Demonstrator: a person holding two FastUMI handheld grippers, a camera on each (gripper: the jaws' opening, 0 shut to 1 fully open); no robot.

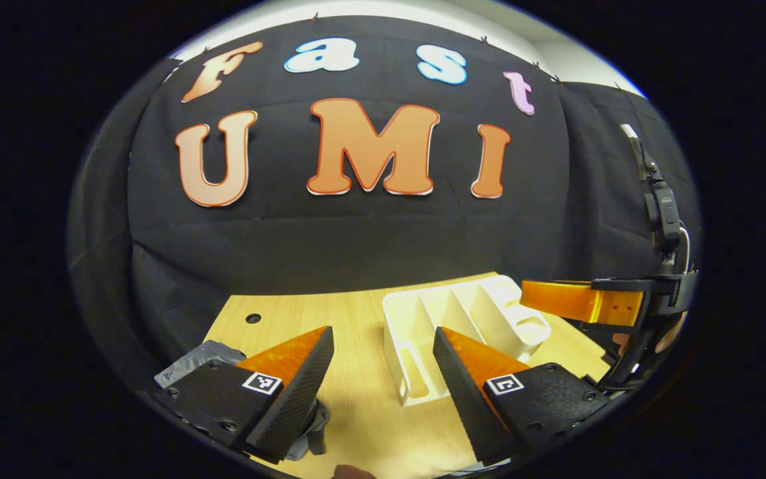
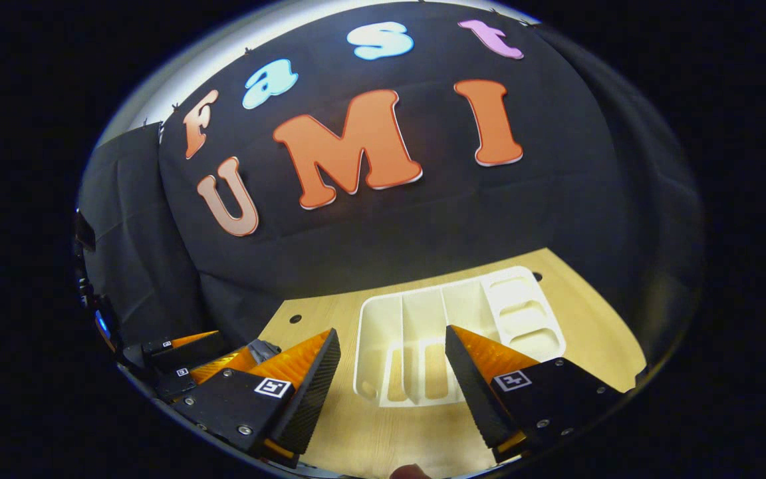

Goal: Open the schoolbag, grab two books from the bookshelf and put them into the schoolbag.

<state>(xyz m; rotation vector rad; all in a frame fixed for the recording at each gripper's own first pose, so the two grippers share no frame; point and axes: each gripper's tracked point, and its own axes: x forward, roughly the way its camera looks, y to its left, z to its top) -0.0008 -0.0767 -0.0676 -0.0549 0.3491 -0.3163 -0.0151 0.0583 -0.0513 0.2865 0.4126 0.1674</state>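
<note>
**Both grippers spread above the table, bookshelf empty ahead**

In the left gripper view, the left gripper [image 1: 380, 386] sits at the bottom centre of the frame with its two fingers spread wide and nothing between them but bare wooden table [image 1: 350, 319]. Just above the right-hand finger stands the white bookshelf [image 1: 463, 326], a slotted rack whose compartments (all those visible) hold no books. At the lower left, partly behind the left-hand finger, lies a grey piece of fabric [image 1: 190, 362], too hidden to tell whether it is the schoolbag. At the right edge of the frame the other gripper reaches in above the table, near the rack.

In the right gripper view, the right gripper [image 2: 393, 382] is at the bottom centre, fingers likewise apart and gripping nothing. The bookshelf [image 2: 509, 306] lies just beyond its fingertips, centre-right, its dividers plainly visible. At the lower left edge, the left gripper [image 2: 190, 362] shows from the side.
</note>
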